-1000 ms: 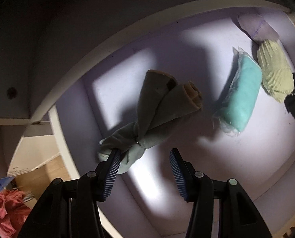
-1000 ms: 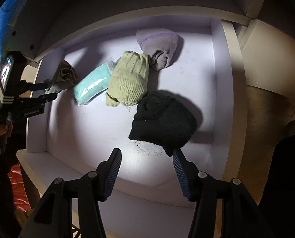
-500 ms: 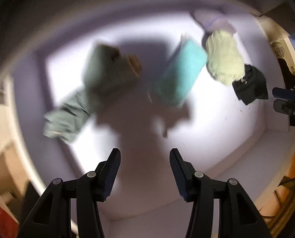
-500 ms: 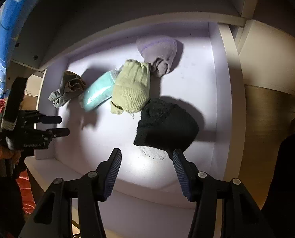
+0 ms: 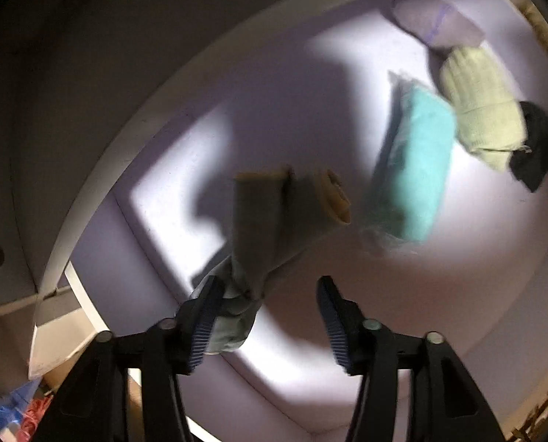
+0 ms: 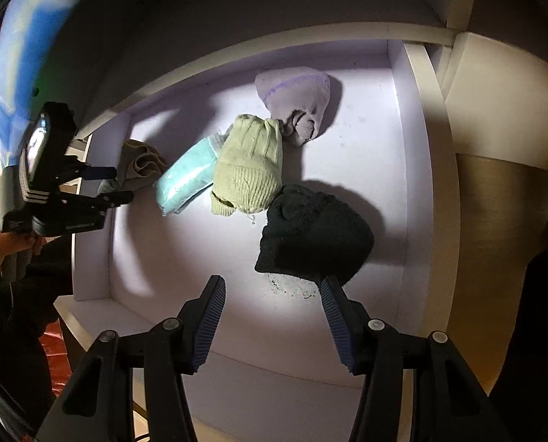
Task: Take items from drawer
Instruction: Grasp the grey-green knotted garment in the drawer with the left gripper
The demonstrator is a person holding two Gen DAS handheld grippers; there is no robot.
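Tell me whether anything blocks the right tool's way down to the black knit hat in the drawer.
Nothing visible does. The black knit hat lies uncovered on the pale drawer floor, just beyond the right tool, whose jaws stand empty. The pale green ribbed hat only touches its far edge.

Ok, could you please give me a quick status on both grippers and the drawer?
Left gripper opening at grey socks, not clamped. Right gripper open, empty, above black hat. Nothing blocking.

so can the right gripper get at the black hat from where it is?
Probably yes. The black hat lies uncovered on the drawer floor, just ahead of the open right gripper, with nothing between. Its only close neighbour is the pale green hat, on the far side.
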